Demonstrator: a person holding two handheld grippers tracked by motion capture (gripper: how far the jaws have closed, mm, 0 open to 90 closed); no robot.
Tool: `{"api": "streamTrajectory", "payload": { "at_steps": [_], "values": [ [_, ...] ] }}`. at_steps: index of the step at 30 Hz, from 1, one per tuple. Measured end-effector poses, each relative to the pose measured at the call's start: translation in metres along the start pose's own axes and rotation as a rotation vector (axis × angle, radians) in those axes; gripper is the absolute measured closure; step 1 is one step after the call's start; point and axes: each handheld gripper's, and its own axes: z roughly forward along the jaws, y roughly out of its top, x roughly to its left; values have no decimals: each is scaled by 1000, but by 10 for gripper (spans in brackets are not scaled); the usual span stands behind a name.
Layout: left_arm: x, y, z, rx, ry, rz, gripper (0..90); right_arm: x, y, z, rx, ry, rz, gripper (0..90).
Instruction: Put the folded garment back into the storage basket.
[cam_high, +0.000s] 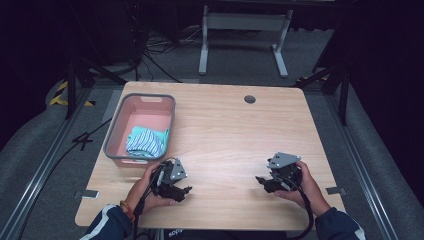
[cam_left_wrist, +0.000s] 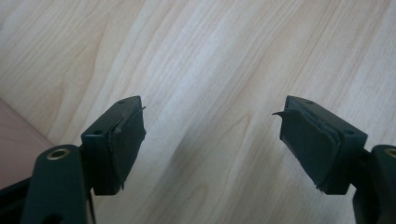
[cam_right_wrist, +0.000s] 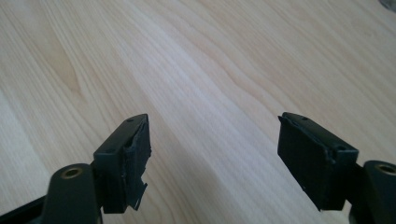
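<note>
High view. Left gripper (cam_high: 184, 190) and right gripper (cam_high: 260, 180) rest low over the near half of the table (cam_high: 235, 130), well apart, jaw tips turned inward toward each other. Both empty. The cloth (cam_high: 146, 141), striped blue and white, lies bunched in the near end of the bin (cam_high: 116, 125), which stands at the table's left edge. Key relation: cloth lies forward and a little left of the left gripper, just beyond the bin's near wall; the right gripper is across the table from it. Left hand is clearly the nearer. The bin's long axis runs away from the person; the cloth has no clear long axis that I can make out.

Left gripper view. Jaws stand wide apart, nothing between them, bare wood (cam_left_wrist: 210, 70) below. Pad (cam_left_wrist: 128, 140) facing looks frayed at its edges. A pink strip at lower left is probably the bin (cam_left_wrist: 16, 140), so the bin sits to this gripper's side, not ahead of it.

Right gripper view. Jaws wide apart, nothing held, wood (cam_right_wrist: 210, 70) only.

Judgement: any reach for the cloth would want the left gripper turned toward the bin and lifted over the near wall first.
</note>
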Motion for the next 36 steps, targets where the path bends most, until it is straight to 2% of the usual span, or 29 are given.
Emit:
{"api": "streamTrajectory", "payload": {
  "at_steps": [2,3,6,9,11,13,16,18,19,22,36],
  "values": [
    [0,-5,0,-6,-12,1,221,-2,-9,-2,-8,-14,3,261],
    [0,-8,0,-6,-13,-2,221,-4,-17,-4,-15,-8,29,261],
    [2,-15,0,-17,-29,-19,217,-6,-27,-6,-25,-23,52,261],
    [5,-27,0,-24,-41,-53,211,-13,-51,-8,-31,-18,105,261],
    [9,-33,-1,-36,-62,-84,204,-16,-60,-10,-36,-21,124,262],
    [11,-41,-3,-56,-83,-117,200,-19,-70,-11,-50,-19,162,264],
    [12,-47,-4,-77,-81,-140,162,-21,-76,-11,-56,-22,175,263],
    [14,-55,-5,-106,-65,-156,149,-23,-87,-11,-86,4,219,252],
    [15,-57,-5,-120,-66,-158,147,-24,-89,-11,-95,7,229,240],
    [16,-59,-6,-117,-57,-167,148,-27,-92,-10,-100,16,262,201],
    [17,-58,-5,-118,-59,-166,136,-26,-94,-12,-98,14,261,199]
  ]
}}
